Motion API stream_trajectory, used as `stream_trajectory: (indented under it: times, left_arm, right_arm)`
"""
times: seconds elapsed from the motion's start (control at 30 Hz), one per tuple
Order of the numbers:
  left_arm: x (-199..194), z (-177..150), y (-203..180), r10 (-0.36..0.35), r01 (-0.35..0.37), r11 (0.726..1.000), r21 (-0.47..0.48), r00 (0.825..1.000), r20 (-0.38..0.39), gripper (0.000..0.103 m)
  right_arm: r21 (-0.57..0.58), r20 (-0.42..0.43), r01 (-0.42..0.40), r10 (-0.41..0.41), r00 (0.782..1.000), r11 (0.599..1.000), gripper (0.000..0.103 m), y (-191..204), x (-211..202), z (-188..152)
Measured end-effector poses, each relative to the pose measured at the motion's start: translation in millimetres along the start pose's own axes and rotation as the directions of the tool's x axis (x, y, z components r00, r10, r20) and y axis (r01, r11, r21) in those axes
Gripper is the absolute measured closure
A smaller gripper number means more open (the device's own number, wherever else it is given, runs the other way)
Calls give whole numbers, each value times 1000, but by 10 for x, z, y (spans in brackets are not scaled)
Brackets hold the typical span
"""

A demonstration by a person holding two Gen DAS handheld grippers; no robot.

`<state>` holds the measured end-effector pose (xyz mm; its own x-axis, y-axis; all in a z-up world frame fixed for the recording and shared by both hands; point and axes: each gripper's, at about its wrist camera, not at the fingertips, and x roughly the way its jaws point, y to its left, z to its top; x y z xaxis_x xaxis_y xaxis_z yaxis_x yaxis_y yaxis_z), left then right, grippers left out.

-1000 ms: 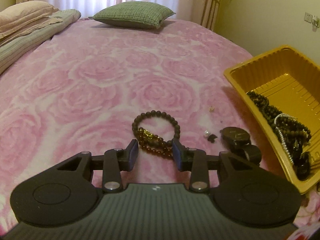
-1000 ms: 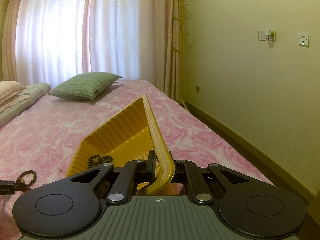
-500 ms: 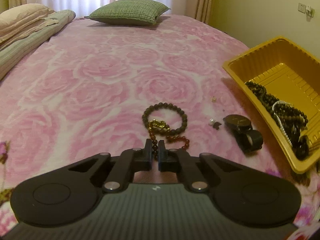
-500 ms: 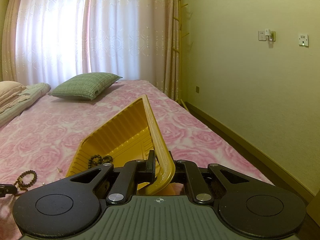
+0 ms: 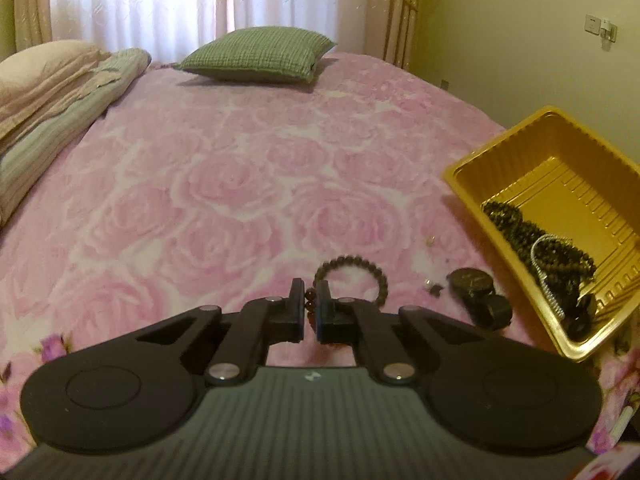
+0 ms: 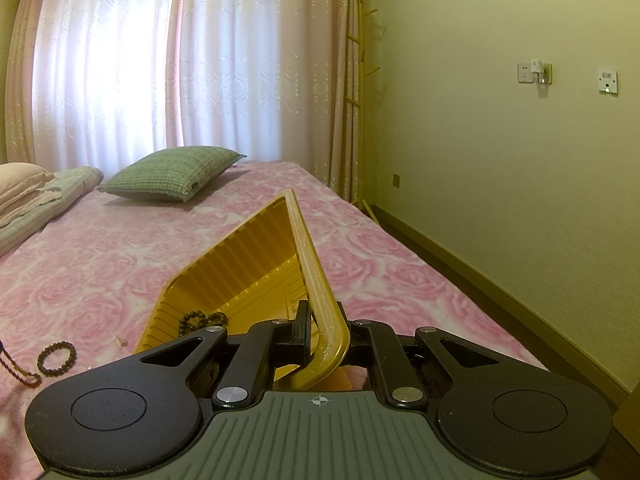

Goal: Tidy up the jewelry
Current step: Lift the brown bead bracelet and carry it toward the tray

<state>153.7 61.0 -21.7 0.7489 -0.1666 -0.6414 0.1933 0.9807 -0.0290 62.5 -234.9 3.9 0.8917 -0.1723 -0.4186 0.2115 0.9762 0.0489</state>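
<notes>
Amber bead bracelet (image 5: 310, 303) pinched in narrow left claw (image 5: 310, 312), low center of frame, just above pink bed (image 5: 240, 184). Dark bead bracelet (image 5: 351, 276) lying just beyond. Yellow tray (image 5: 460, 178) at right edge, beads inside. Right claw (image 6: 326, 334) clamped on tray rim, bottom center.
</notes>
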Motion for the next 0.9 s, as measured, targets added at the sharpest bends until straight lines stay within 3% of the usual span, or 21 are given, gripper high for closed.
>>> stream_trajectory:
  times: [0.6,0.9]
  left_arm:
    - [-134,317,-222,-35,33,997,68,999,26,99]
    - [-153,463,-542,-118,113,986,125,993,30,99]
  right_arm:
    - [-1,2,-2,2,1000,1000,94,30,-2,9]
    - [-1,2,-2,2,1000,1000,94,39,-3,11]
